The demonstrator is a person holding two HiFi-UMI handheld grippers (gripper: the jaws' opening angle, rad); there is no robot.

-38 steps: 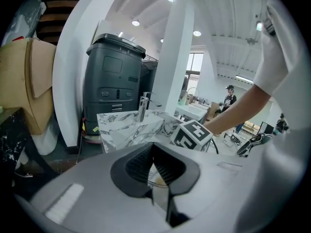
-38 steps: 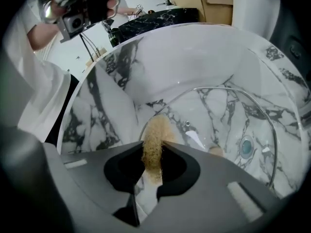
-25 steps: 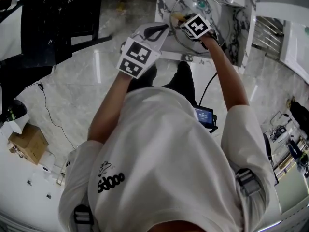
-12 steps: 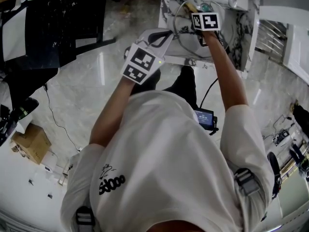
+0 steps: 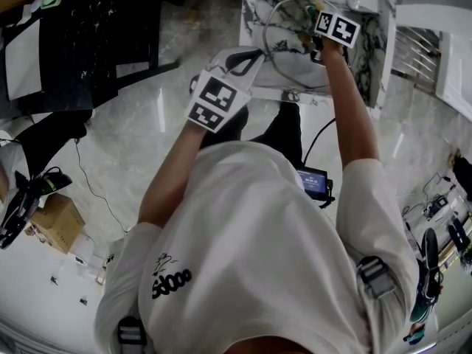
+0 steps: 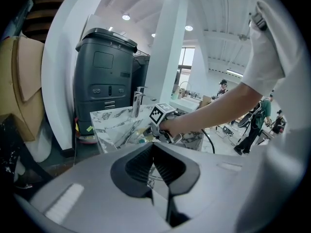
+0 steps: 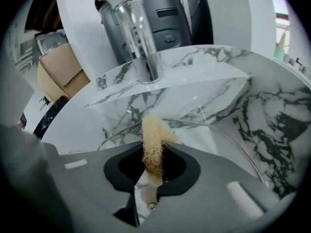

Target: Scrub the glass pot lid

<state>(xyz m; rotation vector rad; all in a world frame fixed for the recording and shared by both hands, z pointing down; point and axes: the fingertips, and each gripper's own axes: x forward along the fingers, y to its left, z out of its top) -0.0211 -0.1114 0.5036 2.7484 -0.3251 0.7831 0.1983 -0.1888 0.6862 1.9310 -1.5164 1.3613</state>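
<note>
Scrubbing underway, judged partway through.
Steadying the glass pot lid point(image 5: 289, 41) in the marble sink point(image 5: 371, 46) at upper centre, rim clamped in the left gripper point(image 6: 154, 166); working a loofah scrubber point(image 7: 151, 140), pinched in the right gripper point(image 7: 153, 168), over the glass; rinsing likely left.

The sink point(image 7: 272, 125) is white marble with dark grey veins, and the glass pot lid point(image 7: 218, 147) is clear with a silvery rim. The scrubber point(image 7: 151, 144) is pale tan. The left gripper point(image 6: 154, 164) and right gripper point(image 7: 153, 171) are light grey with black-lined jaws, and their cubes carry black-and-white square markers.
</note>
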